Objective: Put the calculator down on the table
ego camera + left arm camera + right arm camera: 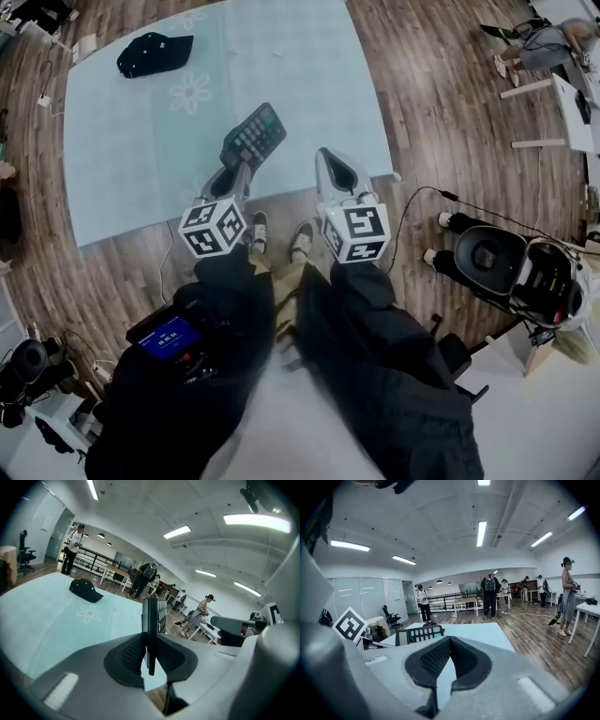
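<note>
Calculator point(253, 136) clamped by one end in the left gripper point(241, 169), held over the near part of the pale blue counter point(131, 159). Right gripper point(335, 171) beside it, jaws closed together, empty. Black cap point(155, 52) lies farther back.

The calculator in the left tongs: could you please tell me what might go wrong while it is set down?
The left tongs pinch the calculator by one end only, so it may swing or slip. It hangs near the edge of the table; released there, it could drop to the floor.
</note>
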### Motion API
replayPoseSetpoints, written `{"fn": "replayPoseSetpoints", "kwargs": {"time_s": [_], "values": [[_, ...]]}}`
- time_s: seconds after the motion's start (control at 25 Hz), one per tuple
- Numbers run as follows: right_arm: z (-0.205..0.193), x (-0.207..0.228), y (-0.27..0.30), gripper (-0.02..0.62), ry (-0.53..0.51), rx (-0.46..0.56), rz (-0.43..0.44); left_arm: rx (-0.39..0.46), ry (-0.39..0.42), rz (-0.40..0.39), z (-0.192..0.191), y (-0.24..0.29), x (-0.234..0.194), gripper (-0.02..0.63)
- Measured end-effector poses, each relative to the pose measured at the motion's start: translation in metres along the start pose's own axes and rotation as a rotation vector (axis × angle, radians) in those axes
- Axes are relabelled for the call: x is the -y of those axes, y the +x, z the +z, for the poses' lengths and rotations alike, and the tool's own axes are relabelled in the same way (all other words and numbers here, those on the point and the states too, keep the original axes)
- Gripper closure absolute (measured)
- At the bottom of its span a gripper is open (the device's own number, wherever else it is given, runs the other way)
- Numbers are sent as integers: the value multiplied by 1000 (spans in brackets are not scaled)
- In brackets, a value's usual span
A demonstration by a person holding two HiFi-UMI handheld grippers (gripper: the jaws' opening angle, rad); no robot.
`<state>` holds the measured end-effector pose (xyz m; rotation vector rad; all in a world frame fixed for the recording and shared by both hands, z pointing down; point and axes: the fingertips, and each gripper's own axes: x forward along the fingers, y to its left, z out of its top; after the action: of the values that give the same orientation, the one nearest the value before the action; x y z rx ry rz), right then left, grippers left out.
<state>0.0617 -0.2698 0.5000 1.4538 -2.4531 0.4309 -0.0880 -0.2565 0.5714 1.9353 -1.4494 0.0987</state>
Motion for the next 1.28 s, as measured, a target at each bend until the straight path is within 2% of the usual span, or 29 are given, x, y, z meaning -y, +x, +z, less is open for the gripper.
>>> {"fn": "replayPoseSetpoints", "kwargs": {"time_s": [0.12,0.32,0.56,0.72,0.92,1.16,1.28], "values": [[-14,-2,-1,598,1,-28,10,-39,-19,8,-22,1,-2,551],[-37,4,36,597,19,-86,34,-130,-91,38,-55,36,-32,551],[-59,4,51,597,29,-150,45,-231,-147,82,-95,48,-58,551],[-79,5,65,597,36,-205,59,-279,-183,97,-112,58,-68,549],[-93,10,84,597,59,-246,76,-335,-279,92,-133,78,-80,549],[-97,19,91,597,77,-273,82,-399,-338,117,-152,88,-89,548],[-98,16,90,597,83,-278,84,-404,-386,132,-159,85,-96,545]]}}
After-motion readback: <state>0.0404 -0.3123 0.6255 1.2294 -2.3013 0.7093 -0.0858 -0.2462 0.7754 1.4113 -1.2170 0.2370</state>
